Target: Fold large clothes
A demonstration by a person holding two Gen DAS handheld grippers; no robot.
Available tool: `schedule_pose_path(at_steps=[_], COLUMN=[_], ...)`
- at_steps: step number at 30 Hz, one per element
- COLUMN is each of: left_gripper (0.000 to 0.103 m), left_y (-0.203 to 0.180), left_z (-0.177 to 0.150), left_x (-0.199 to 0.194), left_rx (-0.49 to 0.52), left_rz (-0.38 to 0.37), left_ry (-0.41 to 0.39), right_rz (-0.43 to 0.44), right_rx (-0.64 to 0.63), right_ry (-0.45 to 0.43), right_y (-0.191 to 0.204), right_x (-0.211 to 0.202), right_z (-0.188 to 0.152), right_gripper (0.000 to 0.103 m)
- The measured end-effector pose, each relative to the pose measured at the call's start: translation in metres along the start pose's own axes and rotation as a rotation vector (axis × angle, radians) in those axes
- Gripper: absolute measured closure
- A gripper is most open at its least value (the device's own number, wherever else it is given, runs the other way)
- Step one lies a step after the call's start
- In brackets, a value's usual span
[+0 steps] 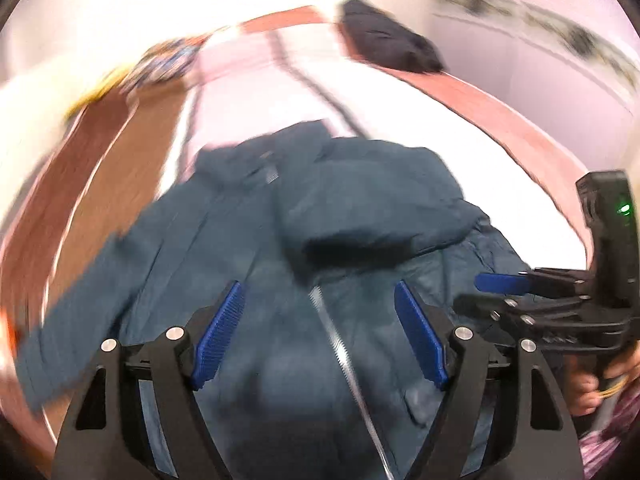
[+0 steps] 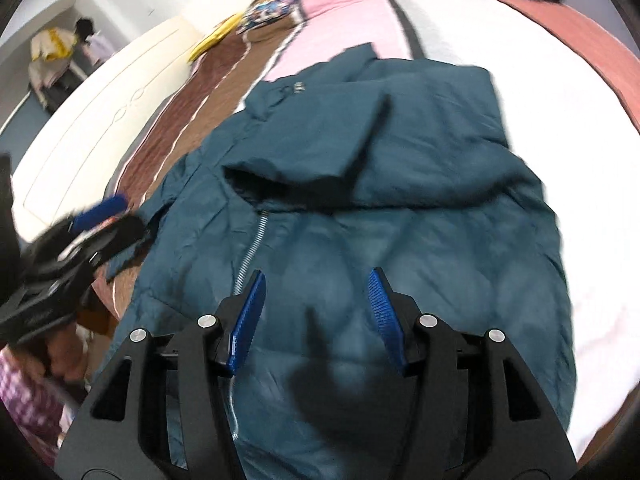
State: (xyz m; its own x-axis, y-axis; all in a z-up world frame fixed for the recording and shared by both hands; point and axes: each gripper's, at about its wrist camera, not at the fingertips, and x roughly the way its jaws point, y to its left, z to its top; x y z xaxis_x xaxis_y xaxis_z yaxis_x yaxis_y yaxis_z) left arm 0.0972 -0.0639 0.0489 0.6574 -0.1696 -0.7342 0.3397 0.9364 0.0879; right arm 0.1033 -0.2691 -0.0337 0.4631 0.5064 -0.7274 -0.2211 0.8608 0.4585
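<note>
A large teal padded jacket (image 1: 248, 248) lies front up on the bed, its silver zipper (image 1: 340, 352) down the middle. One sleeve (image 2: 320, 140) is folded across the chest; the other sleeve (image 1: 80, 320) lies out to the left. My left gripper (image 1: 320, 320) is open above the jacket's lower front, holding nothing. My right gripper (image 2: 316, 304) is open above the lower front, right of the zipper (image 2: 252, 248). The right gripper also shows at the right edge of the left wrist view (image 1: 496, 284). The left gripper shows at the left of the right wrist view (image 2: 100, 212).
The bed (image 2: 540, 80) has a white, pink and brown striped cover. A dark garment (image 1: 384, 40) lies at the far end. A colourful bundle (image 2: 272, 0) and a yellow item (image 2: 212, 38) lie at the far left. A white headboard (image 2: 100, 112) stands on the left.
</note>
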Motion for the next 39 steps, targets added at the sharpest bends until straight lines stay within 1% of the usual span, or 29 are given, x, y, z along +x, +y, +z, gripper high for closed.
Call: schedule_pose_path(at_steps=[1,3,5,7,9,10,12,13,14,16,17,19,20,22,23,25,26,28,32,34,36,38,39], left_gripper=[0.028,0.028,0.029,0.03,0.03,0.033,0.042,0.055,0.071,0.09,0.096,0.098,0.1,0.102,0.102,0.103,0.103,0.103,0.103,0.103,0.102,0.1,0.095], left_y=[-0.009,-0.031,-0.051,-0.067,-0.078,-0.081,-0.084,-0.082,-0.077,-0.065,-0.059,-0.041,-0.034,-0.01,0.0,0.029,0.044,0.071,0.119,0.143,0.159,0.169,0.174], left_z=[0.006,0.013,0.017,0.019,0.021,0.022,0.028,0.031,0.036,0.042,0.044,0.051,0.053,0.057,0.057,0.056,0.052,0.044,0.018,-0.004,-0.021,-0.03,-0.035], left_x=[0.008,0.026,0.044,0.058,0.071,0.076,0.088,0.094,0.103,0.107,0.105,0.092,0.088,0.07,0.064,0.05,0.044,0.038,0.042,0.05,0.06,0.064,0.065], left_rx=[0.064,0.199,0.321,0.409,0.468,0.49,0.51,0.503,0.478,0.41,0.377,0.27,0.233,0.121,0.086,-0.024,-0.076,-0.179,-0.34,-0.442,-0.518,-0.567,-0.603], left_rz=[0.0,0.036,0.04,0.056,0.057,0.073,0.1,0.107,0.097,0.064,0.059,0.031,0.029,0.026,0.028,0.043,0.051,0.045,0.073,0.065,0.058,0.062,0.053], left_ry=[-0.001,0.001,0.002,0.01,0.024,0.028,0.05,0.07,0.109,0.137,0.132,0.095,0.081,0.037,0.025,-0.004,-0.013,-0.017,0.015,0.055,0.09,0.105,0.099], right_rz=[-0.001,-0.005,-0.004,0.002,0.006,0.005,0.009,0.01,0.01,0.01,0.007,0.006,0.005,0.007,0.008,0.009,0.01,0.01,0.014,0.012,0.005,-0.004,-0.009], right_rx=[0.014,0.03,0.044,0.059,0.068,0.072,0.085,0.091,0.095,0.105,0.111,0.118,0.121,0.121,0.118,0.104,0.093,0.078,0.064,0.048,0.031,0.013,0.01], right_ry=[-0.004,-0.015,-0.024,-0.029,-0.031,-0.032,-0.033,-0.033,-0.033,-0.036,-0.037,-0.035,-0.034,-0.027,-0.024,-0.021,-0.016,-0.009,0.019,0.035,0.045,0.052,0.054], right_y=[-0.005,-0.012,-0.019,-0.025,-0.03,-0.033,-0.038,-0.041,-0.042,-0.046,-0.046,-0.048,-0.047,-0.045,-0.044,-0.04,-0.037,-0.032,-0.023,-0.018,-0.009,-0.003,-0.001], right_x=[-0.004,-0.009,-0.014,-0.018,-0.02,-0.022,-0.024,-0.025,-0.026,-0.027,-0.027,-0.026,-0.026,-0.024,-0.022,-0.02,-0.018,-0.015,-0.006,-0.001,0.003,0.006,0.008], right_z=[-0.002,-0.004,-0.007,-0.009,-0.011,-0.012,-0.013,-0.013,-0.013,-0.013,-0.014,-0.015,-0.016,-0.016,-0.015,-0.015,-0.014,-0.015,-0.016,-0.015,-0.015,-0.013,-0.012], right_gripper=[0.049,0.049,0.049,0.049,0.049,0.049,0.049,0.049,0.049,0.049,0.049,0.049,0.049,0.049,0.049,0.049,0.049,0.049,0.049,0.049,0.049,0.049,0.049])
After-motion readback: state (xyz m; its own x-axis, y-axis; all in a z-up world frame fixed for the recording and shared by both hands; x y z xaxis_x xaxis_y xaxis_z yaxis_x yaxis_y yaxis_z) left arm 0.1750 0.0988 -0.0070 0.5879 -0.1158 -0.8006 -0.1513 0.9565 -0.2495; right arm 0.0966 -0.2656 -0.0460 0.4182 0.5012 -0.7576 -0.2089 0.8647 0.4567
